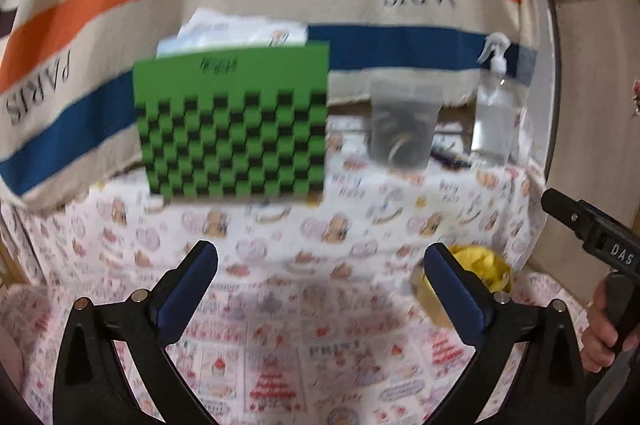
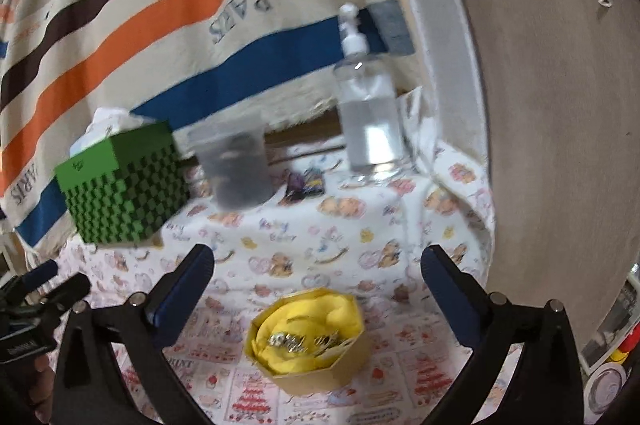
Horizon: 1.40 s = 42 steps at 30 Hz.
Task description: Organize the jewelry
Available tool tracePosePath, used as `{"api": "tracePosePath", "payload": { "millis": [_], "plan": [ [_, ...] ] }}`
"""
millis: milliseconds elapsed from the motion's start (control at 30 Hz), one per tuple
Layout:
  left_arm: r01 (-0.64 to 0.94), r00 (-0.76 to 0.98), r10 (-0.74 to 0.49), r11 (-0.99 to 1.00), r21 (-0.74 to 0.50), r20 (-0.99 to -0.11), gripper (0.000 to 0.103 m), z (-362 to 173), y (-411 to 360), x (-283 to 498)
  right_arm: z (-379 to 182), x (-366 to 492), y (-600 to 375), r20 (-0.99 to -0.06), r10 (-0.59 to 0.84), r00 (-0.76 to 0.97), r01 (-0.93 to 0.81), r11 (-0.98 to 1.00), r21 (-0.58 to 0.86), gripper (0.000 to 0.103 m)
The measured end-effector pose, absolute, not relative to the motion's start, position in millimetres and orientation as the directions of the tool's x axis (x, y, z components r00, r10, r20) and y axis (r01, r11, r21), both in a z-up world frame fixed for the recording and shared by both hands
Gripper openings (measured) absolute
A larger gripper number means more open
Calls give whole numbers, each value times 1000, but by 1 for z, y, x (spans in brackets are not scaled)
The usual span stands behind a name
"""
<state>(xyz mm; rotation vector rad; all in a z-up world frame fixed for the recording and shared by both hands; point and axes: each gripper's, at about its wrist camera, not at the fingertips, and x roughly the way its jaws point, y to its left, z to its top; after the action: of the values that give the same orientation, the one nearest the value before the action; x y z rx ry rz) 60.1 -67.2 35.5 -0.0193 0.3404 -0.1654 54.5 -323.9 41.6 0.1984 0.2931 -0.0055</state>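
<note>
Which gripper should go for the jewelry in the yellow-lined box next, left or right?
Right, probably. The right gripper is open with the yellow-lined box and its jewelry centred between its fingers. The left gripper, also open, has the box off beside its right finger.

clear cup (image 1: 403,123) contents blurred, yellow-lined box (image 1: 474,275) partly behind fingers (image 1: 456,299)

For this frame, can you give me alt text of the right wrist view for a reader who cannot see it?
The open right hand-held gripper hovers over a small octagonal box lined in yellow, holding gold jewelry, on a patterned tablecloth. Behind stand a green checkered box, a clear plastic cup and a spray bottle, before a striped cloth.
</note>
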Motion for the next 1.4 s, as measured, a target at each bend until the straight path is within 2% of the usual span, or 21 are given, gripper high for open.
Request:
{"api": "tracePosePath", "payload": {
  "millis": [67,267,500,933,1400],
  "plan": [
    [150,931,-151,988,-30,-333,102,24,-63,60,32,60,-316,-312,46,949,18,980,197,103],
    [116,929,-115,993,-19,-351,102,1,-53,65,10,65,-279,-331,47,943,-25,997,72,103],
    [95,949,-97,995,-21,-299,102,-6,-50,55,-3,66,-259,-323,43,945,-47,999,-5,103],
    [-18,956,5,999,-42,-293,102,-11,-43,58,-6,62,-263,-304,27,952,-25,1000,9,103],
    [60,957,-62,998,-16,-282,103,-10,-51,48,-5,57,-262,-289,1,957,-2,1000,-4,103]
  ]
}}
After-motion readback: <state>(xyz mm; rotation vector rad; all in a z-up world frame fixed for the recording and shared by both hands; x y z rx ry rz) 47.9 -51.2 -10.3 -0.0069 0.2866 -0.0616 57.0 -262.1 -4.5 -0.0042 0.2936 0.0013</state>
